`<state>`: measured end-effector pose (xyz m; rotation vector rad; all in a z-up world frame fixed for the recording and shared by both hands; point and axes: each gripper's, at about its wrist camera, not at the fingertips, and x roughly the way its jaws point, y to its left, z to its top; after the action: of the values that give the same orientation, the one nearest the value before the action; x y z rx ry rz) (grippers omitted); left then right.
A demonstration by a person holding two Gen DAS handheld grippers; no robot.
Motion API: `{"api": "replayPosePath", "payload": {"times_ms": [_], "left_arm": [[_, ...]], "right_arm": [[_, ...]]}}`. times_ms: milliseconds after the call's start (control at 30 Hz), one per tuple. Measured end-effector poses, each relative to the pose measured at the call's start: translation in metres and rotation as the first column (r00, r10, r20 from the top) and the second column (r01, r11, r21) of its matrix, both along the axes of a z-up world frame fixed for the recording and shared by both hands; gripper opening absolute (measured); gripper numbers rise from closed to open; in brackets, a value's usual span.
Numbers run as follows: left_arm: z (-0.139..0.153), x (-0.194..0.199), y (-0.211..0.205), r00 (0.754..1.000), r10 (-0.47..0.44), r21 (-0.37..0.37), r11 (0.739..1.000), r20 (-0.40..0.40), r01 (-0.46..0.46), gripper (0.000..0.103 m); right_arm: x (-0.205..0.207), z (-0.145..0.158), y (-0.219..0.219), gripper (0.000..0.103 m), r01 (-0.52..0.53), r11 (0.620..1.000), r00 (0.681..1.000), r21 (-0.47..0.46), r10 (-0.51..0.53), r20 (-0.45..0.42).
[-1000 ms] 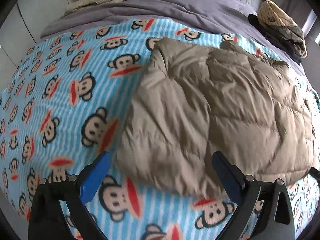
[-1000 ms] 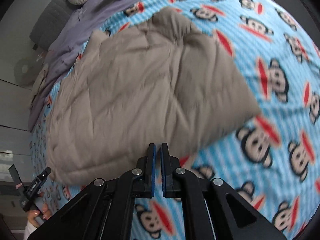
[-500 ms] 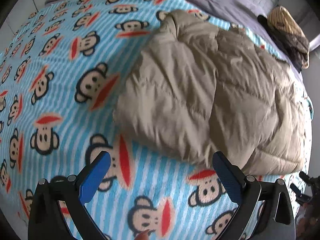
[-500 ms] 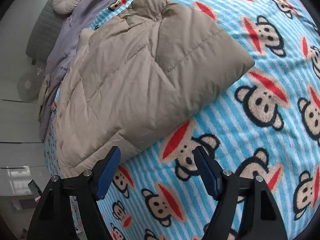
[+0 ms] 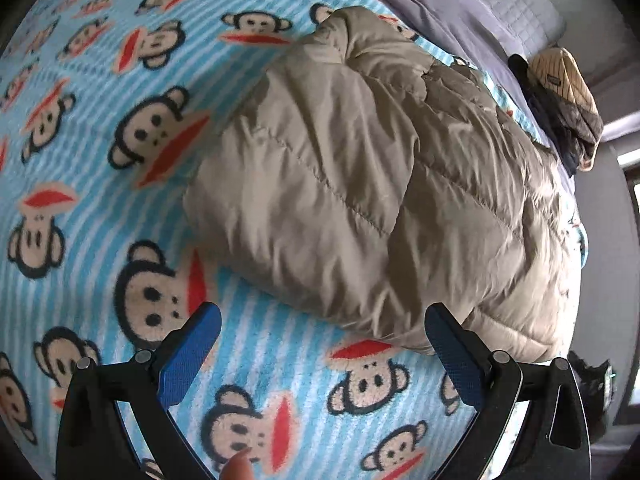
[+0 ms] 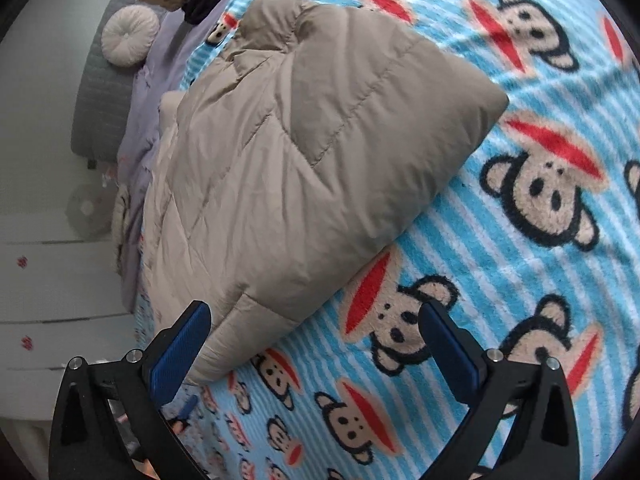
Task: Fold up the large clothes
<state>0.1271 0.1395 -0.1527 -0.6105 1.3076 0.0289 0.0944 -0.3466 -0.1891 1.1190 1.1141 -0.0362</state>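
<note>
A folded tan puffer jacket lies on the monkey-print blanket; no container shows. Its long axis runs from the near corner toward a round cushion at the bed's head. Bare blanket borders the jacket's near edges. The left gripper is spread, nothing between the jaws. The right gripper is opening, jaws clear of the jacket's corner.
</note>
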Motion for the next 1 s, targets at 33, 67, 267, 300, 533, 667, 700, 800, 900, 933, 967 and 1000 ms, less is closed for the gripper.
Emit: {"api": "replayPosePath", "payload": {"times_ms": [33, 67, 267, 300, 533, 667, 700, 800, 900, 933, 967, 1000], "left_arm": [[-0.001, -0.001, 0.003, 1.0, 0.018, -0.009, 1.0, -0.003, -0.018, 0.102], [-0.003, -0.001, 0.006, 0.999, 0.037, -0.017, 0.999, -0.001, -0.037, 0.102], [-0.035, 0.01, 0.023, 0.995, 0.096, -0.214, 0.972, 0.003, -0.093, 0.102], [-0.041, 0.013, 0.024, 0.995, 0.103, -0.241, 0.965, 0.001, -0.1, 0.102], [-0.058, 0.041, 0.026, 0.986, 0.162, -0.316, 0.938, 0.036, -0.143, 0.102], [-0.062, 0.056, 0.026, 0.979, 0.199, -0.314, 0.933, 0.046, -0.175, 0.102], [-0.062, 0.056, 0.026, 0.976, 0.213, -0.315, 0.93, 0.048, -0.188, 0.102], [-0.058, 0.057, 0.024, 0.964, 0.26, -0.356, 0.908, 0.059, -0.223, 0.049], [-0.046, 0.058, 0.024, 0.957, 0.264, -0.393, 0.897, 0.117, -0.2, 0.021], [-0.037, 0.058, 0.025, 0.958, 0.246, -0.391, 0.904, 0.146, -0.173, 0.018], [-0.03, 0.057, 0.024, 0.958, 0.232, -0.391, 0.908, 0.17, -0.151, 0.017], [-0.02, 0.055, 0.024, 0.956, 0.218, -0.393, 0.911, 0.198, -0.126, 0.017]], "right_arm": [[-0.002, -0.002, -0.002, 0.103, 0.006, 1.0, 1.0, 0.022, -0.006, 0.004], [-0.002, -0.004, -0.004, 0.103, 0.013, 0.999, 1.0, 0.047, -0.013, 0.008], [0.01, -0.025, -0.011, 0.103, 0.061, 0.983, 0.998, 0.176, -0.066, 0.021], [0.012, -0.031, -0.011, 0.103, 0.071, 0.977, 0.997, 0.202, -0.077, 0.023], [0.038, -0.058, -0.011, 0.103, 0.105, 0.921, 0.982, 0.374, -0.156, 0.108], [0.058, -0.064, -0.009, 0.103, 0.131, 0.903, 0.971, 0.41, -0.201, 0.132], [0.062, -0.066, -0.009, 0.103, 0.142, 0.9, 0.969, 0.413, -0.211, 0.125], [0.065, -0.063, -0.009, 0.103, 0.175, 0.888, 0.965, 0.426, -0.241, 0.106], [0.063, -0.061, -0.016, 0.06, 0.204, 0.882, 0.966, 0.424, -0.252, 0.059], [0.061, -0.062, -0.015, 0.036, 0.21, 0.882, 0.969, 0.421, -0.246, 0.032], [0.06, -0.061, -0.015, 0.033, 0.214, 0.876, 0.967, 0.432, -0.252, 0.033], [0.059, -0.055, -0.016, 0.027, 0.201, 0.877, 0.967, 0.436, -0.249, 0.055]]}}
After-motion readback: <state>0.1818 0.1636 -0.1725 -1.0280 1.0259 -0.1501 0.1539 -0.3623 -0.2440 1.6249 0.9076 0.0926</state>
